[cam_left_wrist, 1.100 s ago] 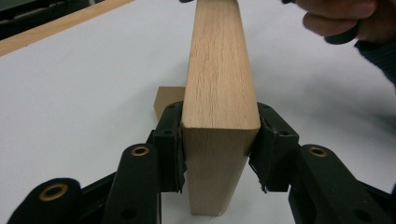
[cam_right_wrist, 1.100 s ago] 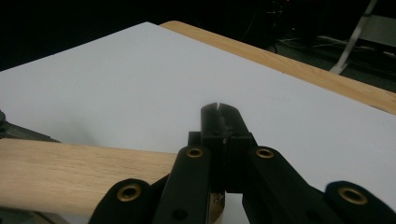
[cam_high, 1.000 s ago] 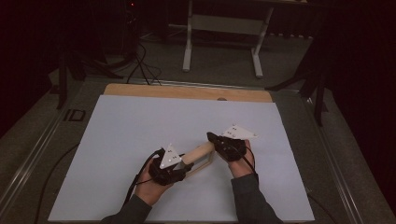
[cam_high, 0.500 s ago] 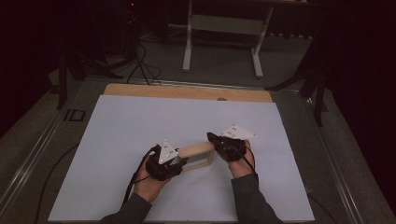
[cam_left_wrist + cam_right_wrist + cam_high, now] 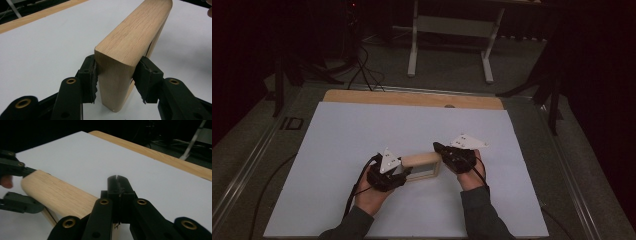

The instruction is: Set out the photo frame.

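A light wooden frame [image 5: 422, 161] stands on edge on the white table top, with a pale panel on its near face. My left gripper [image 5: 404, 170] straddles its left end. In the left gripper view the wood [image 5: 130, 37] sits between the jaws of that gripper [image 5: 116, 77], which have just been opening. One pad lies close against the wood and the other stands a little off it. My right gripper [image 5: 438, 147] is at the frame's right end, its jaws shut together with nothing between them. Its tip [image 5: 117, 180] sits just above the wood [image 5: 57, 192].
A white sheet [image 5: 362, 130] covers the table, with a wooden strip [image 5: 412, 97] along its far edge. Beyond it stand a white metal stand [image 5: 452, 30] and floor cables [image 5: 362, 70]. Dark rails run down both sides of the table.
The wooden frame has swung from a slant to level between the hands, and its pale panel now faces up toward the camera. The left hand shifted slightly. The right hand stayed put.
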`<state>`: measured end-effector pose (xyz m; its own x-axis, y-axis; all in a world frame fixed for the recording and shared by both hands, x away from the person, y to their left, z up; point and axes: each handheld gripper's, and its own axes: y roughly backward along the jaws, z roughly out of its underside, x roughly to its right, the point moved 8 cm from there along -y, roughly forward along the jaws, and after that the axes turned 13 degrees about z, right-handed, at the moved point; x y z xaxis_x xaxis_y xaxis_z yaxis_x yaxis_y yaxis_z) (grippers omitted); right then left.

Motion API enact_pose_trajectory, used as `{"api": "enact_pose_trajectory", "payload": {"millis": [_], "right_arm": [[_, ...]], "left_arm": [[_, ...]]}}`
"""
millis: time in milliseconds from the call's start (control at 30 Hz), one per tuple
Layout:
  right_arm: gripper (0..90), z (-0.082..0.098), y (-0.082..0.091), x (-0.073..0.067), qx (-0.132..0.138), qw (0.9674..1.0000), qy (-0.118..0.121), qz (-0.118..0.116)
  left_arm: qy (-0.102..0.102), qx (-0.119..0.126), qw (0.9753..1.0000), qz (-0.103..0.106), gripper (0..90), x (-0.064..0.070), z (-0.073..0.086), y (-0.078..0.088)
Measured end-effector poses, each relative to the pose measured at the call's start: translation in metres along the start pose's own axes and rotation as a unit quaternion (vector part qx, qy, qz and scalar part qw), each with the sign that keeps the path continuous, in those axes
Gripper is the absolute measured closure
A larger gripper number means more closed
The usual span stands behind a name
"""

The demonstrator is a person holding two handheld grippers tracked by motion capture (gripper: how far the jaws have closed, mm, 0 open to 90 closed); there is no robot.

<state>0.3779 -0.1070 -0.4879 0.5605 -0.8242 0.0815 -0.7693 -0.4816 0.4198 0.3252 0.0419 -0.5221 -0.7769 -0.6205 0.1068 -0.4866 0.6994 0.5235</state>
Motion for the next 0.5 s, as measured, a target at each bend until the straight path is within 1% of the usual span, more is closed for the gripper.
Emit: {"api": "enact_pose_trajectory", "payload": {"millis": [33,100,167,233,333,367,400,433,500], "right_arm": [[85.2,-0.0009,0.0020,0.0002,0.001,1.0000,0.000,-0.006],[81.6,-0.0017,0.0038,0.0021,0.003,1.0000,0.001,-0.007],[74.6,-0.0025,0.0055,0.0052,0.005,1.0000,0.000,-0.001],[69.1,-0.0029,0.0073,0.0076,0.004,1.0000,-0.001,-0.005],[60.0,-0.0025,0.0097,0.0082,0.000,0.9997,-0.001,-0.024],[60.0,-0.0025,0.0097,0.0082,0.000,0.9997,-0.001,-0.024],[57.8,-0.0024,0.0103,0.0082,-0.001,0.9996,-0.001,-0.029],[53.5,-0.0019,0.0114,0.0064,-0.003,0.9990,-0.001,-0.045],[50.0,-0.0011,0.0116,0.0042,-0.007,0.9982,0.001,-0.059]], "left_arm": [[0.001,0.001,1.0000,0.000,54.6,-0.0002,-0.0001,0.0000],[0.003,0.002,1.0000,-0.002,54.8,-0.0008,-0.0002,0.0001],[0.006,0.003,1.0000,0.000,55.0,-0.0015,-0.0003,0.0000],[0.009,0.004,1.0000,0.002,55.2,-0.0024,-0.0005,-0.0001],[0.012,0.005,0.9999,0.002,55.3,-0.0034,-0.0006,-0.0002],[0.012,0.005,0.9999,0.002,55.3,-0.0034,-0.0006,-0.0002],[0.013,0.006,0.9999,0.003,55.3,-0.0038,-0.0006,-0.0003],[0.013,0.006,0.9999,0.003,55.3,-0.0039,-0.0007,-0.0003],[0.014,0.006,0.9999,0.004,55.3,-0.0042,-0.0007,-0.0004]]}}
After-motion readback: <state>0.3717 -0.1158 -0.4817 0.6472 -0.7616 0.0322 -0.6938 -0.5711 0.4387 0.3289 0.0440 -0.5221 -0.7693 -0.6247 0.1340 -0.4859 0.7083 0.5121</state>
